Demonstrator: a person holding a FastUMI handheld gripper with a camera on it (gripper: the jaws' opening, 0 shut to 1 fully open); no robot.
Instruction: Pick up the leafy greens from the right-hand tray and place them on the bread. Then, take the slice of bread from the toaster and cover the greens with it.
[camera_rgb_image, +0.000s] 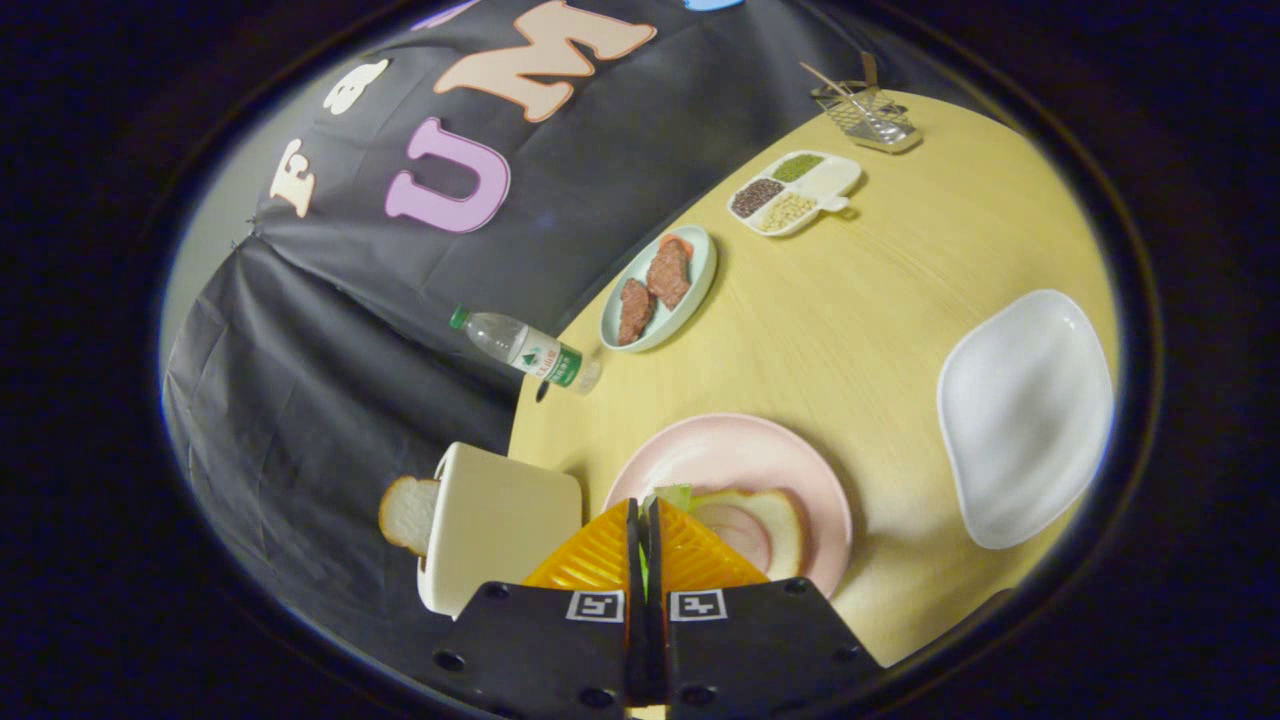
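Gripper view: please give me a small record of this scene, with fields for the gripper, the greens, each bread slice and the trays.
gripper: fingers closed together, a thin green strip between them
leafy greens: just ahead of the fingertips, over the bread on the pink plate
bread on pink plate: one slice, topping visible, uncovered
pink plate: directly beyond the fingers
toaster: beside the pink plate
bread in toaster: not yet taken
white tray: holds nothing visible

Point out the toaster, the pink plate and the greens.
toaster (500, 520), gripper view, on its side wall.
pink plate (740, 450), gripper view, on a bare part of its rim.
greens (675, 495), gripper view, on the leaf just ahead of the tongs (644, 520).
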